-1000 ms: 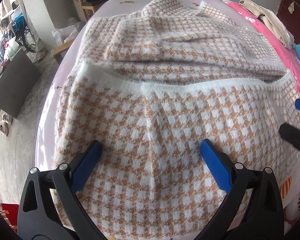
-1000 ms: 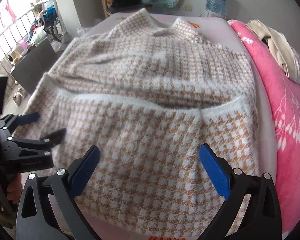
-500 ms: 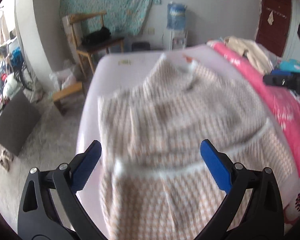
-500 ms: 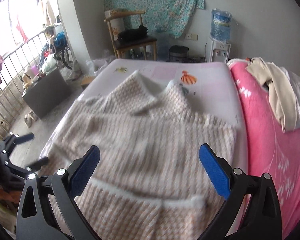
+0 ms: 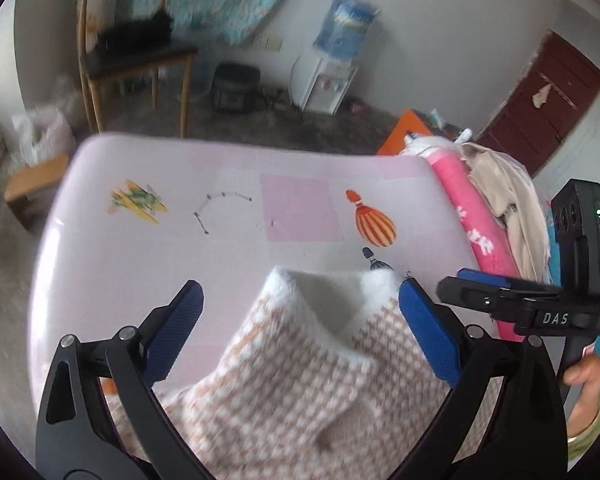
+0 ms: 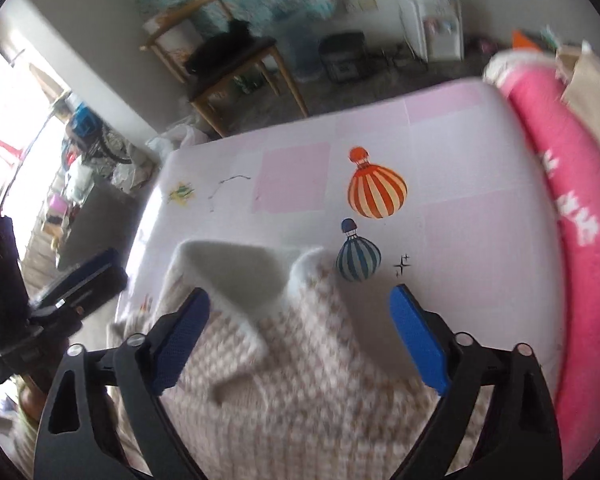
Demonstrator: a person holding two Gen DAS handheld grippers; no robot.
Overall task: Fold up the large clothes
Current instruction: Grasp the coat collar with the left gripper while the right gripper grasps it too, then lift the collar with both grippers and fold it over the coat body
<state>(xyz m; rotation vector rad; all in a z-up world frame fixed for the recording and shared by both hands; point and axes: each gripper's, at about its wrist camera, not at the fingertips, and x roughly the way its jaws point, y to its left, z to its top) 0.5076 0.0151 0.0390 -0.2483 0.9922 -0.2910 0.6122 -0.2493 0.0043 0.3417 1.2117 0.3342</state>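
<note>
A tan-and-white checked sweater [image 5: 300, 392] [image 6: 308, 392] lies on the pink bed sheet [image 5: 140, 248], its white collar [image 5: 324, 300] [image 6: 236, 276] pointing toward the far edge. My left gripper [image 5: 300, 296] hovers over the collar; its jaws are closing with the collar between them, and the pads are not pressing on it. My right gripper [image 6: 300, 298] hangs over the collar's right side and shoulder, jaws also closing, pads clear of the cloth. In the left wrist view the right gripper [image 5: 480, 292] sits close at the right. The left gripper [image 6: 88, 276] shows at the left of the right wrist view.
Beyond the collar is bare sheet [image 6: 460, 200] printed with balloons [image 6: 376, 194]. A pink blanket [image 6: 572, 200] with a beige garment [image 5: 508, 192] runs along the right side. Past the bed's far edge are a wooden chair [image 5: 132, 60] and a water dispenser [image 5: 332, 64].
Both grippers have swept from the sweater's lower body up to its collar. The bare sheet and room now fill the upper view. Both pairs of jaws stand slightly narrower.
</note>
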